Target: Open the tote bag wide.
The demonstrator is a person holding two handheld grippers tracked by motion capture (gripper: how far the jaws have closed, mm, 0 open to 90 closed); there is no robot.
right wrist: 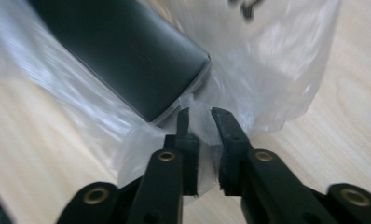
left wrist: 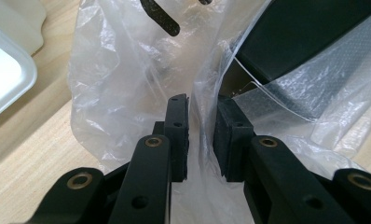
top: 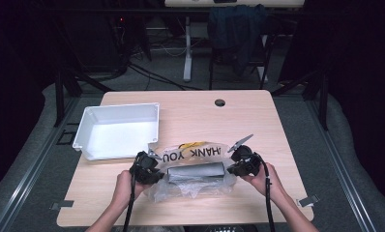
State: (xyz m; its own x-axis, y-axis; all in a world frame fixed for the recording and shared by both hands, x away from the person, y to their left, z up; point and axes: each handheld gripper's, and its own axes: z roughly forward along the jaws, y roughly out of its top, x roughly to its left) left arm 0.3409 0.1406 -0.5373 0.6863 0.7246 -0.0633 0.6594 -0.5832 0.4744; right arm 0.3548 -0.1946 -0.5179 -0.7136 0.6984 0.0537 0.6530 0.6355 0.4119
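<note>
Here the clear plastic bag, printed "THANK YOU", lies on the wooden counter near its front edge, just right of the white bin. Inside the bag sits a dark grey rectangular box, lying flat and lengthwise between the two hands.

Left tongs: at the bag's left end. In the left gripper view the jaws stand nearly closed, a narrow gap between the pads, with a fold of bag film running through that gap. Film appears pinched or about to be; the pads look to touch it on both sides.

Right tongs: at the bag's right end. In the right gripper view the jaws are likewise almost closed, bag film bunched between them, just beside the corner of the box. Picture is blurred.

The box itself lies apart from both pairs of jaws; only film is in them.
</note>
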